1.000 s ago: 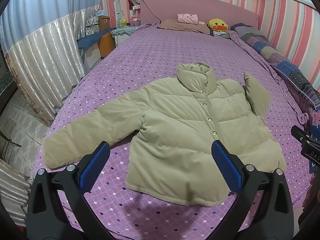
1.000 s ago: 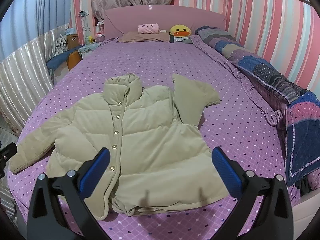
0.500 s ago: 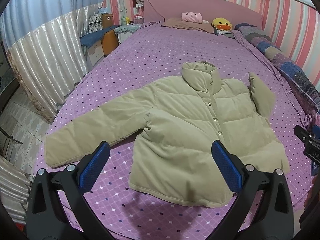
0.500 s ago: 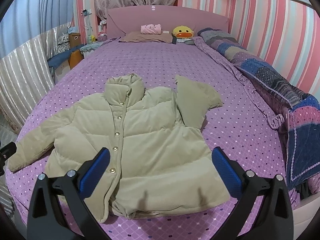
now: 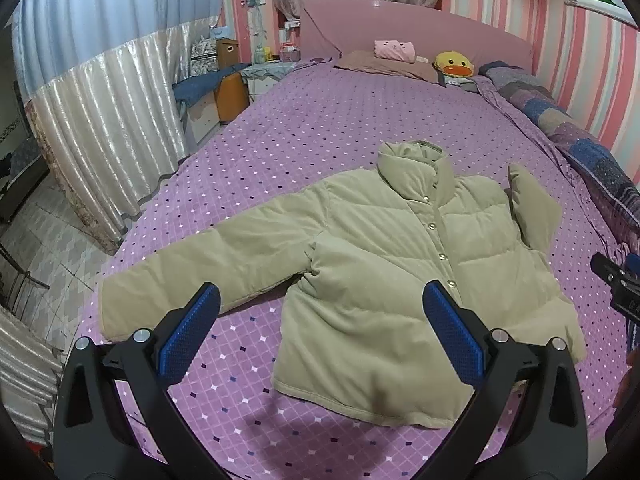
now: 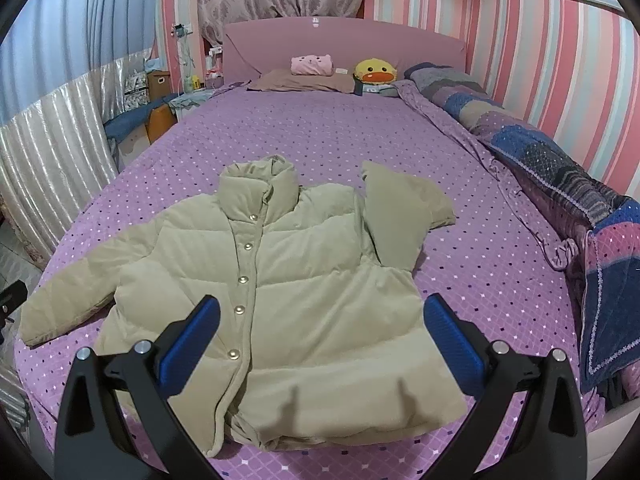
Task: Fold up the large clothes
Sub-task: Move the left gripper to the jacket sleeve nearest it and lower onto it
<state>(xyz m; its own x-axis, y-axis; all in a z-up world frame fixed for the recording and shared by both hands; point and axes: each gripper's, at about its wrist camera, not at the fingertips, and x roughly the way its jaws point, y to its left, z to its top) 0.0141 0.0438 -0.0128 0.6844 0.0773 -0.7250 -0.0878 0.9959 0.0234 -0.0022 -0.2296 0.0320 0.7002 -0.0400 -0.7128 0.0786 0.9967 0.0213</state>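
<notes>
A beige puffer jacket [image 5: 400, 256] lies front up and buttoned on the purple dotted bedspread [image 5: 320, 128]; it also shows in the right wrist view [image 6: 304, 280]. One sleeve [image 5: 208, 268] stretches out flat to the left. The other sleeve [image 6: 400, 216] is folded back up beside the shoulder. My left gripper [image 5: 320, 328] is open and empty above the hem's left side. My right gripper [image 6: 320, 336] is open and empty above the hem. Neither touches the jacket.
Pillows, a pink roll [image 6: 312, 65] and a yellow duck plush [image 6: 376, 72] sit at the headboard. A patchwork quilt [image 6: 560, 168] runs along the bed's right side. Curtains [image 5: 104, 140] and a bedside cabinet [image 5: 228, 92] stand left of the bed.
Both grippers have moved slightly, so the jacket sits a little lower and to the right in both views. The jacket itself has not moved. Both grippers stay open.
</notes>
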